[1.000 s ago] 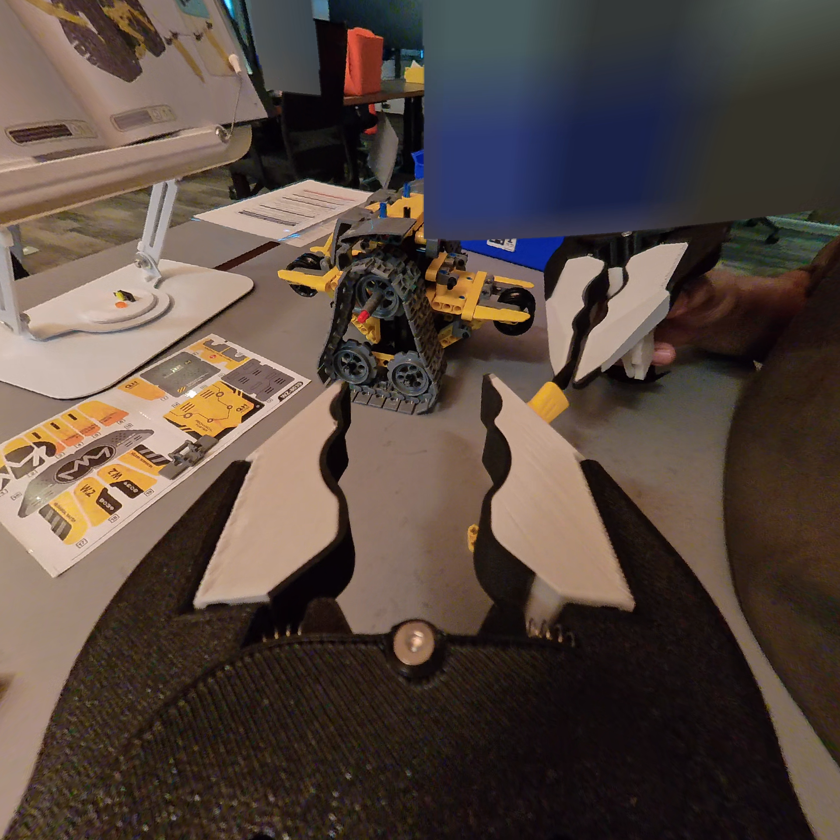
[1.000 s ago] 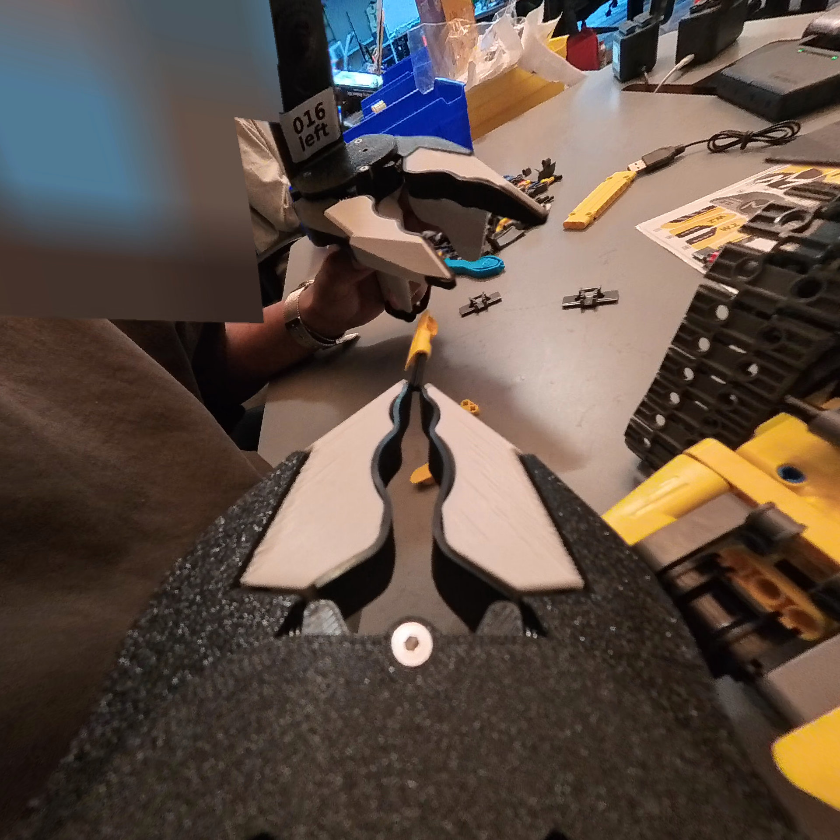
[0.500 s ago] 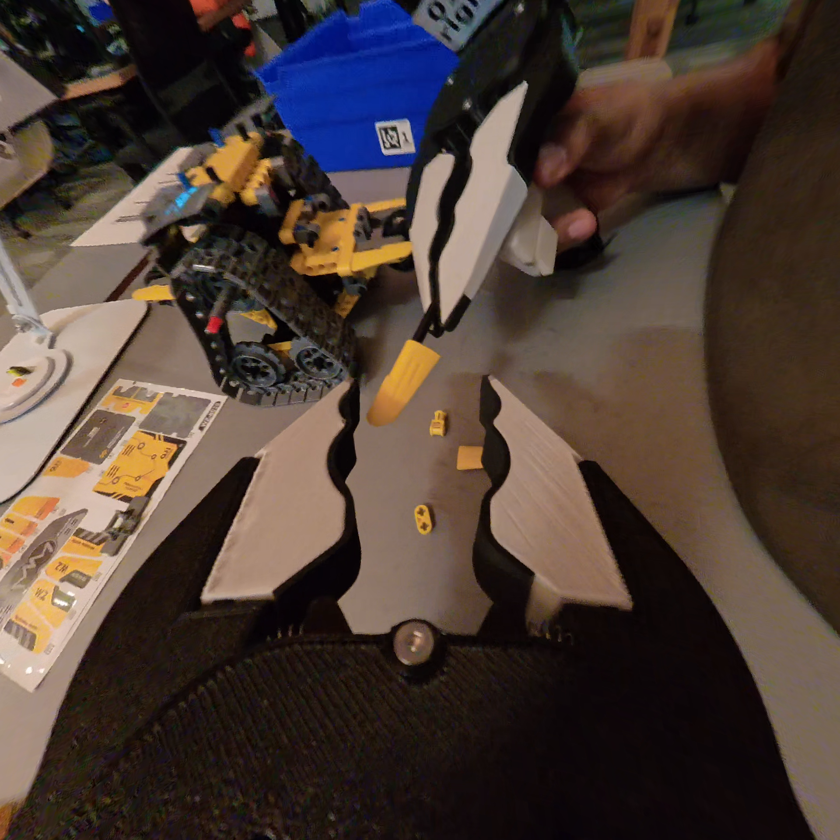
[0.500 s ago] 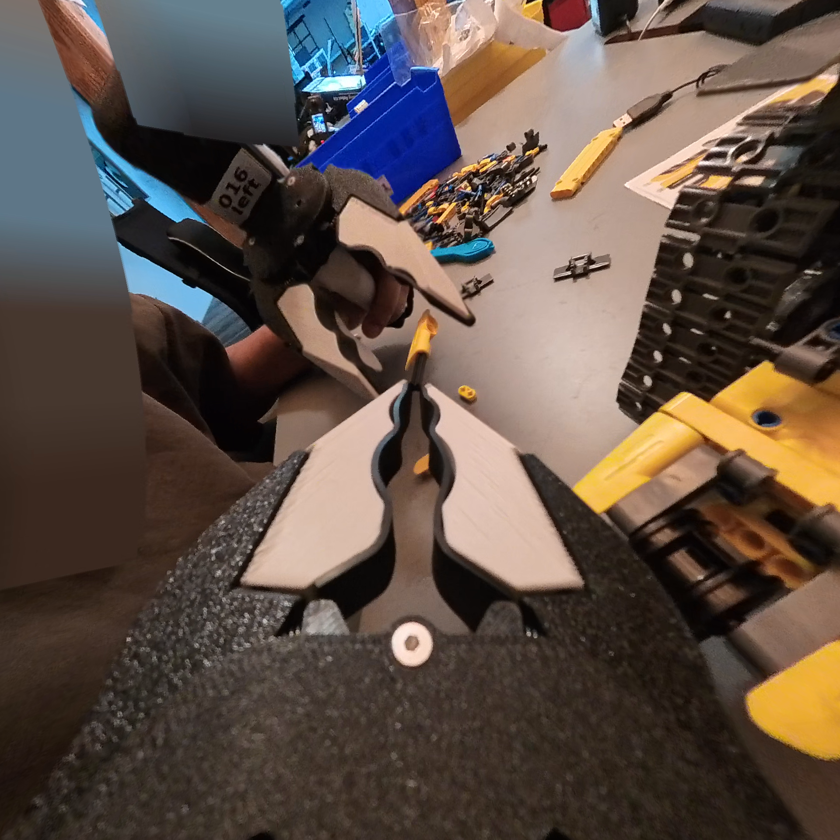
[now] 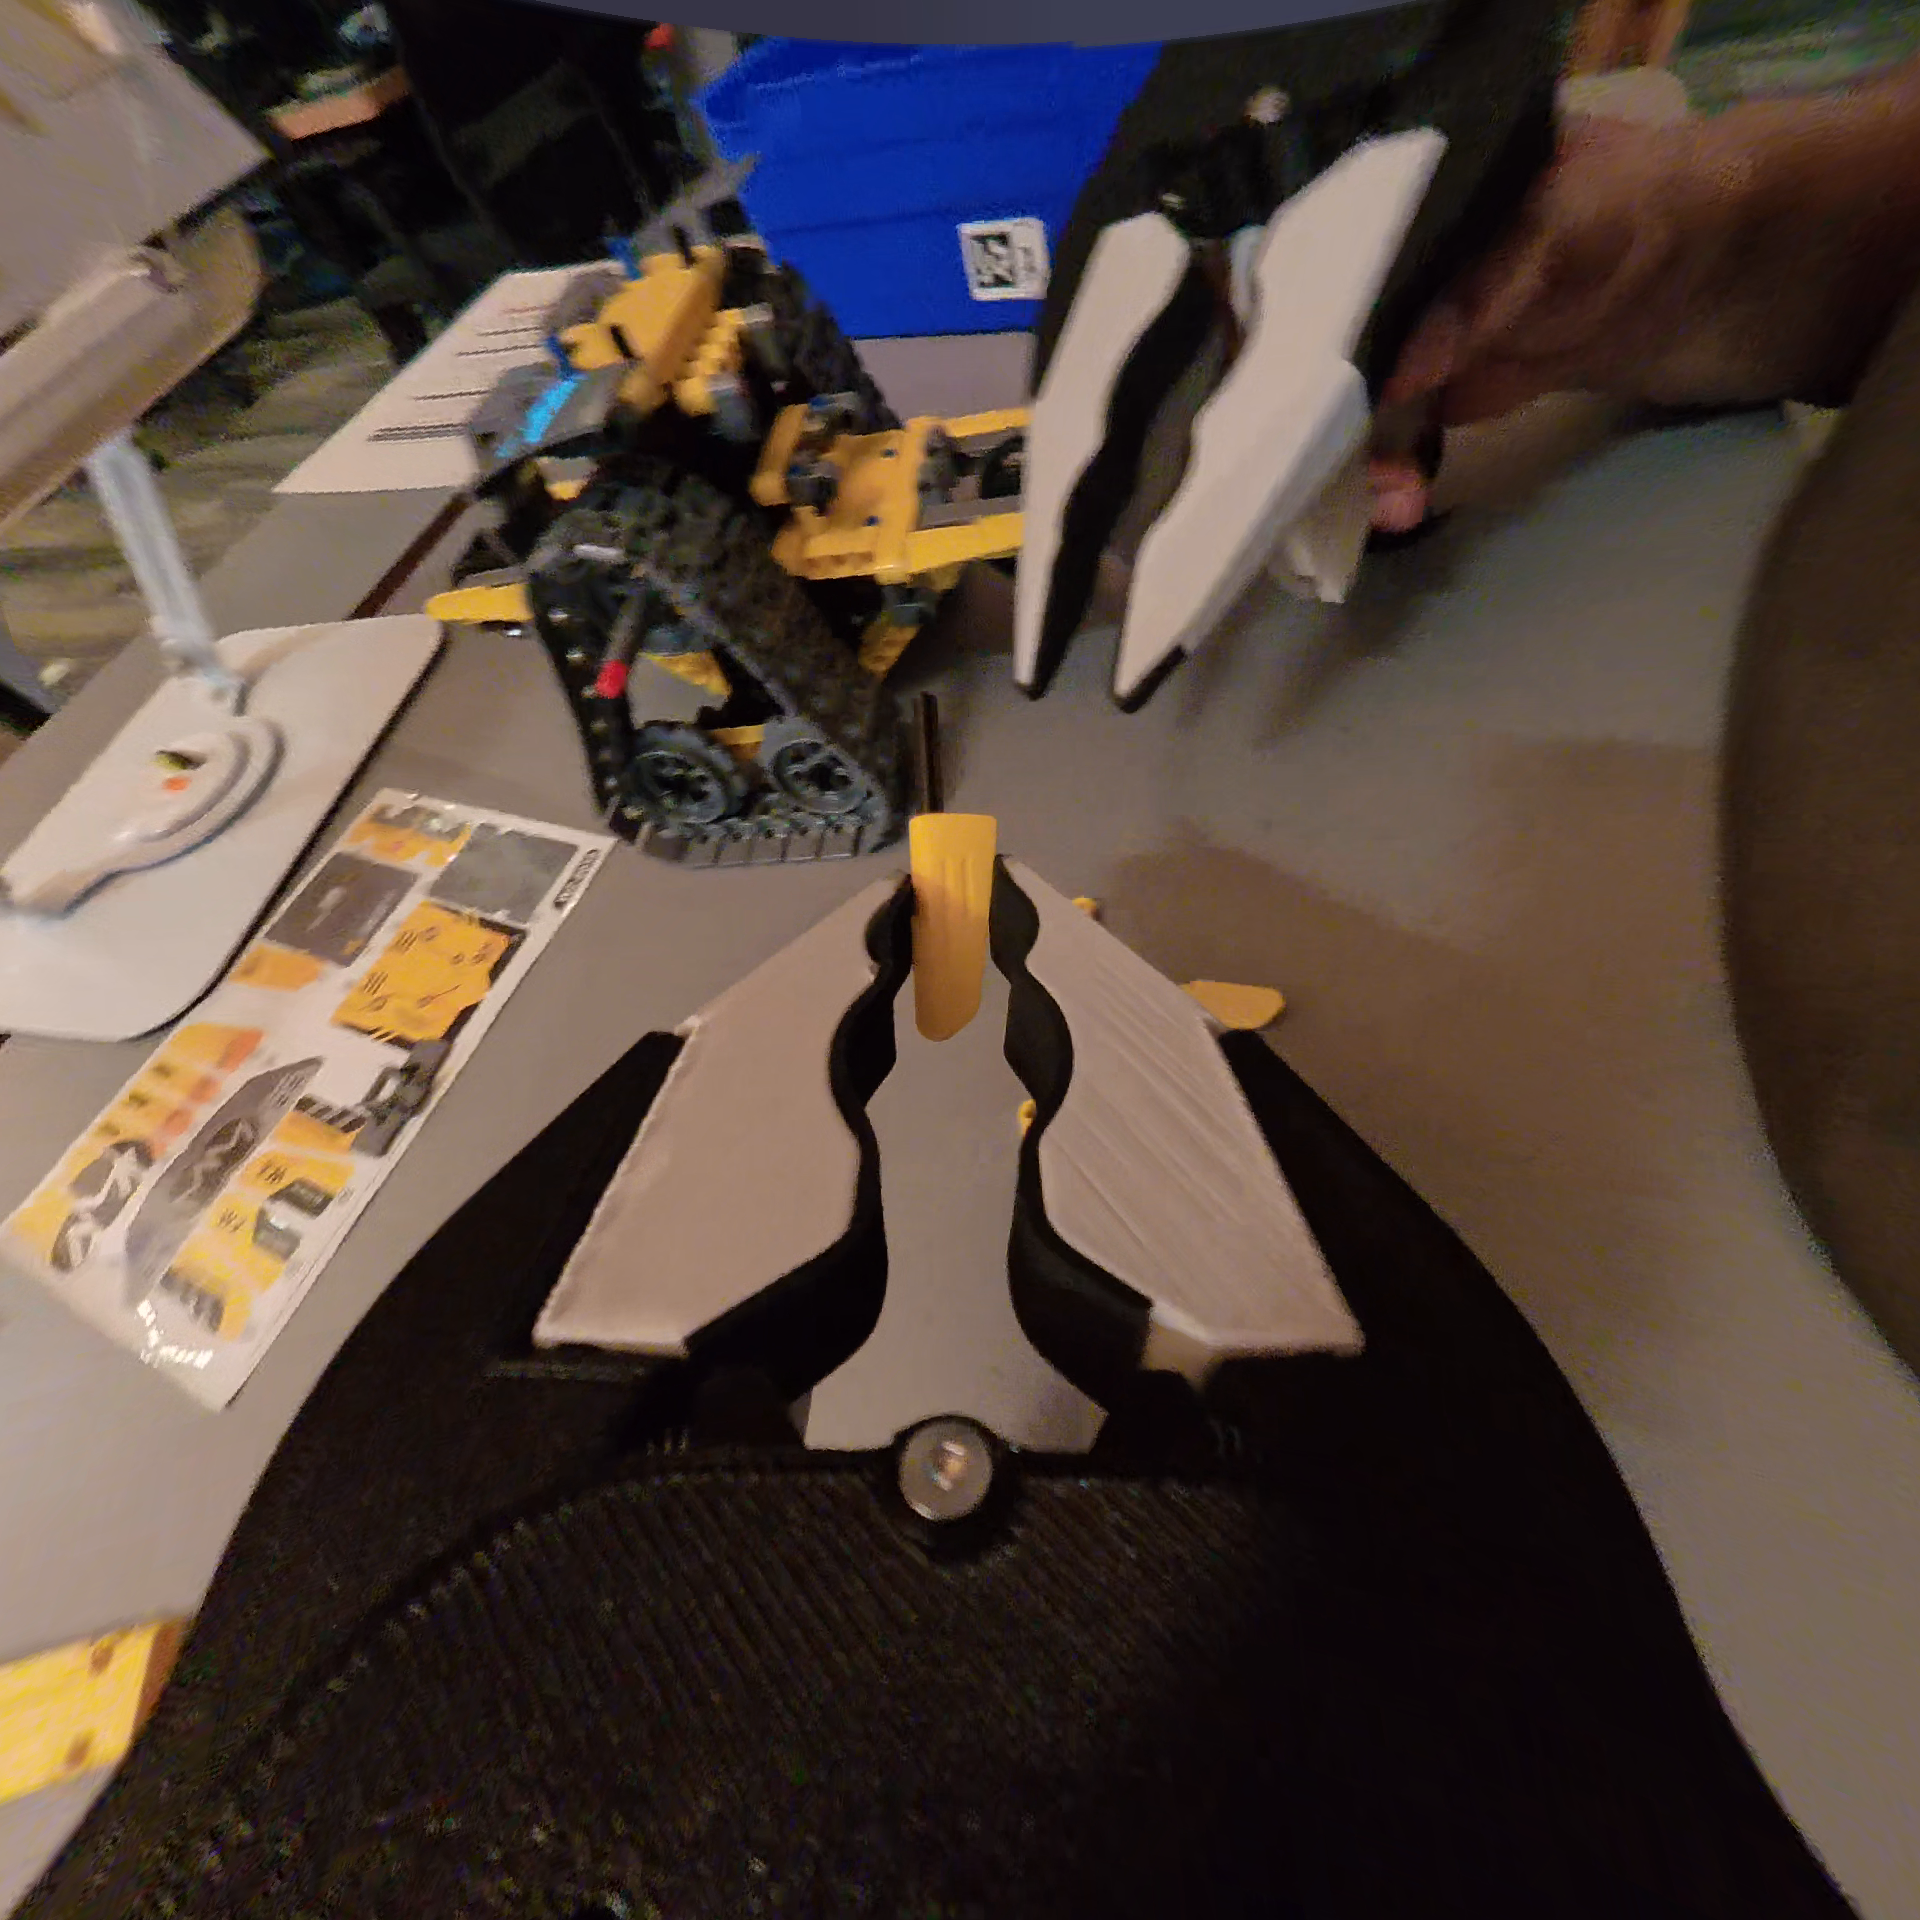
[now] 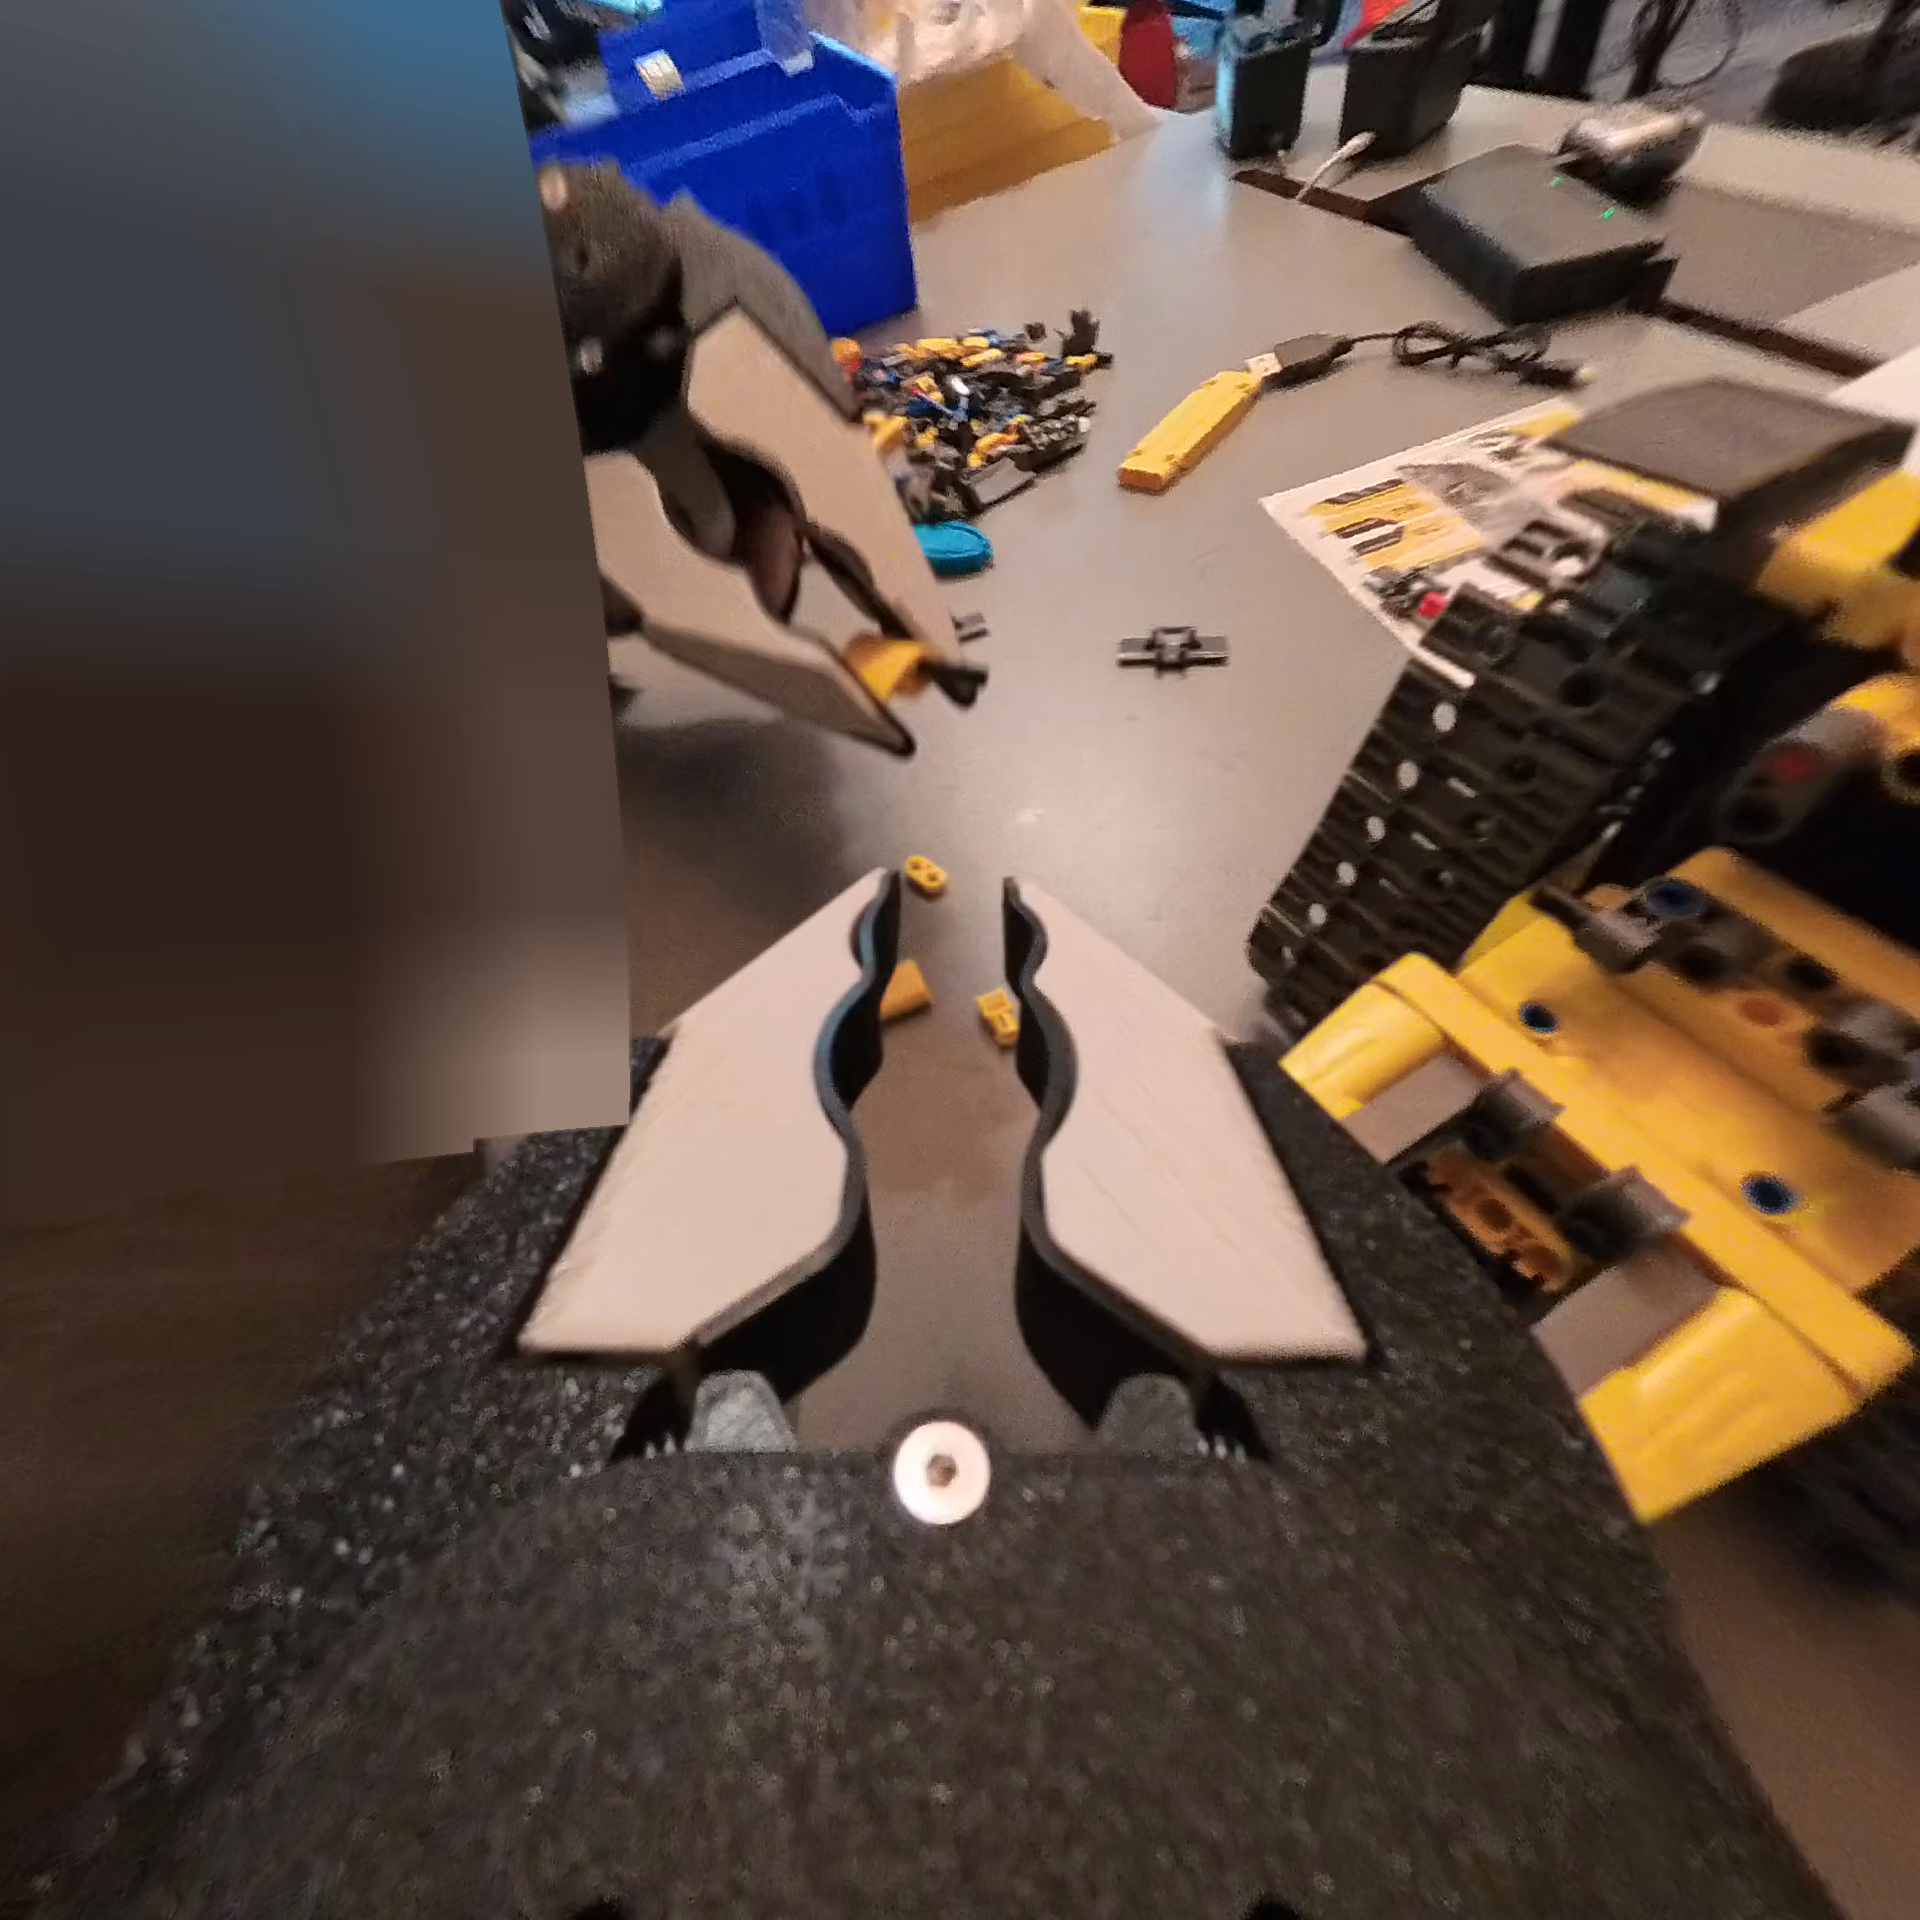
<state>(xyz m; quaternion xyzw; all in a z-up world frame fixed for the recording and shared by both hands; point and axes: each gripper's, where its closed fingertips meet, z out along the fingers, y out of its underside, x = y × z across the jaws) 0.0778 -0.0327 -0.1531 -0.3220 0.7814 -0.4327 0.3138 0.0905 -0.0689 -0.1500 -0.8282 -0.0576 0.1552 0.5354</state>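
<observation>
Left tongs (image 5: 951, 883) are clamped on a tapered yellow plastic piece with a thin black axle (image 5: 948, 935), held above the grey tabletop (image 5: 1455, 831); right tongs (image 6: 948, 894) are held slightly parted and empty over small yellow bricks (image 6: 923, 875). Nearby, a yellow-and-black tracked brick vehicle (image 5: 727, 623), sticker sheet (image 5: 291, 1070) and blue bin (image 5: 883, 177) are seen.

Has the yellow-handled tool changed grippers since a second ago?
Yes. The yellow-handled tool has left the right gripper, now open over small yellow pieces on the table, and sits clamped in the left gripper, nearer the tracked model.
</observation>
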